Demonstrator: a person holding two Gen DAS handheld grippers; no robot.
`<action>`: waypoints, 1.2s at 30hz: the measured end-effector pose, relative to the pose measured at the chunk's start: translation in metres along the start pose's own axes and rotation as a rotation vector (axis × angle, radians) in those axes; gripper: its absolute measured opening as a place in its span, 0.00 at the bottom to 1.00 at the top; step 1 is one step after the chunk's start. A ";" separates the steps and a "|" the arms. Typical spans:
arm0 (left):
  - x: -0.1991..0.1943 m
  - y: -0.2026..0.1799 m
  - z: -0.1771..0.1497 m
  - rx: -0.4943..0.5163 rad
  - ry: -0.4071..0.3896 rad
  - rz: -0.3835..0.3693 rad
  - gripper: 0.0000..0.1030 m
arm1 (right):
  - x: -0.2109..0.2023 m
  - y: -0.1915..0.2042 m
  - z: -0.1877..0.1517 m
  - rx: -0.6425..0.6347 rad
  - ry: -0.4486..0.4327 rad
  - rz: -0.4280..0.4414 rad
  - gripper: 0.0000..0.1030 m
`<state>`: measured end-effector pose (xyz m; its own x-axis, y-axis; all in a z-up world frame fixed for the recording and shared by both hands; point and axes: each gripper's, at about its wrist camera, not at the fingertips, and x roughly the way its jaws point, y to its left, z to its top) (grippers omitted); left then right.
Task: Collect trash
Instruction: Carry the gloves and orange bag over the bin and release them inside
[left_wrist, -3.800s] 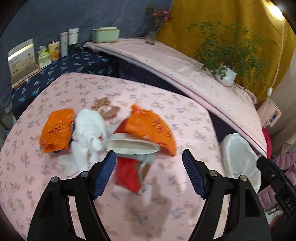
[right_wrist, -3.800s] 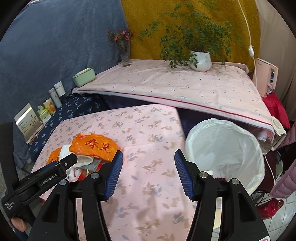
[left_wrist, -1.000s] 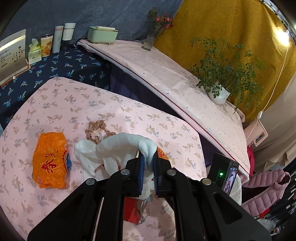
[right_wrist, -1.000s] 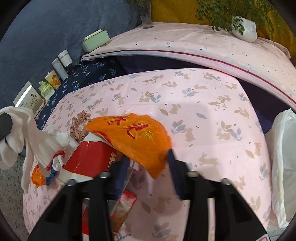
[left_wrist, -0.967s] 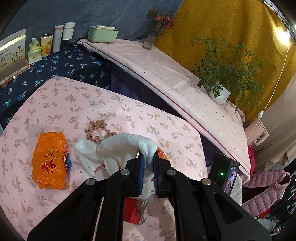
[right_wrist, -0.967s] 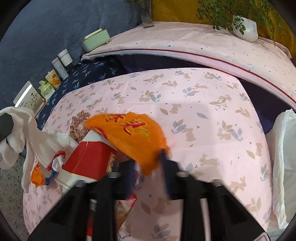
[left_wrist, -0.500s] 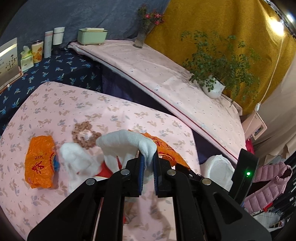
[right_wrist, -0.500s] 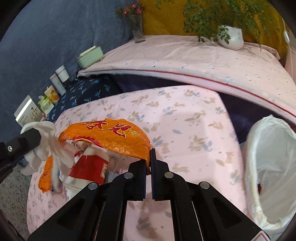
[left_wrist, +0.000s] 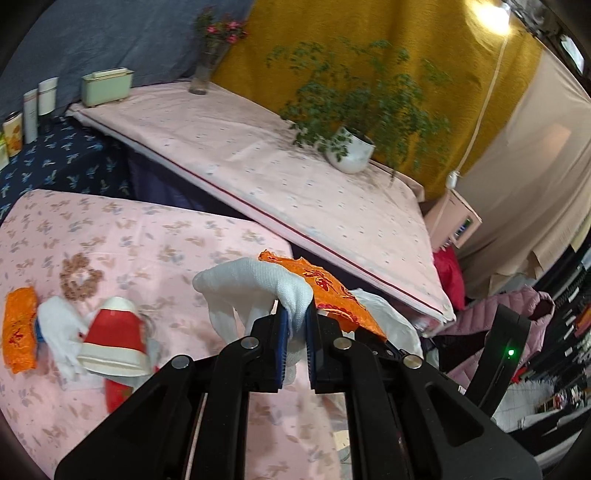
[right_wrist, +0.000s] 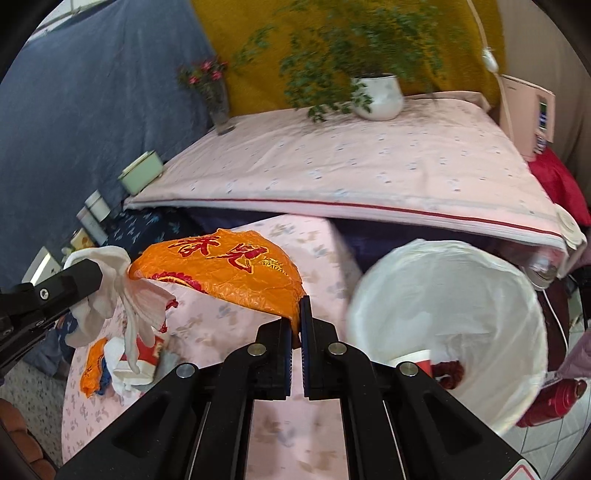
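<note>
Orange wrapper (right_wrist: 236, 273) clamped in my right fingers (right_wrist: 295, 325), tissue (left_wrist: 258, 284) in left (left_wrist: 295, 325); I'd release both squarely over the bin (right_wrist: 443, 266).

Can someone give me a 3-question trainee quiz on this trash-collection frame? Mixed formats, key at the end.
1. True or false: the right gripper is shut on the orange wrapper.
2. What does the left gripper hold? A) white cloth B) brown scrunchie C) red-and-white paper cup
3. Fill in: the white-lined bin beside the pink floral table already holds a red paper ____.

Key:
1. True; the wrapper's edge is pinched between the shut jaws.
2. A; the white cloth drapes from the jaws, while the scrunchie and the red-and-white paper cup lie on the table.
3. cup.
</note>
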<state>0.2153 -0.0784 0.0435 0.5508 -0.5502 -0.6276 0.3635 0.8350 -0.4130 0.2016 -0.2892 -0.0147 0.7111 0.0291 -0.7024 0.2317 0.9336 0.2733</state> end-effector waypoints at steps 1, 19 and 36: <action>0.002 -0.007 -0.001 0.010 0.004 -0.009 0.08 | -0.004 -0.009 0.001 0.012 -0.006 -0.009 0.04; 0.074 -0.125 -0.037 0.164 0.140 -0.175 0.09 | -0.044 -0.159 -0.020 0.214 -0.031 -0.207 0.04; 0.122 -0.138 -0.061 0.216 0.188 -0.049 0.53 | -0.051 -0.183 -0.033 0.235 -0.018 -0.240 0.04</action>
<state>0.1865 -0.2602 -0.0162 0.3870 -0.5630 -0.7303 0.5491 0.7769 -0.3079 0.1013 -0.4502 -0.0504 0.6287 -0.1895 -0.7542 0.5391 0.8051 0.2472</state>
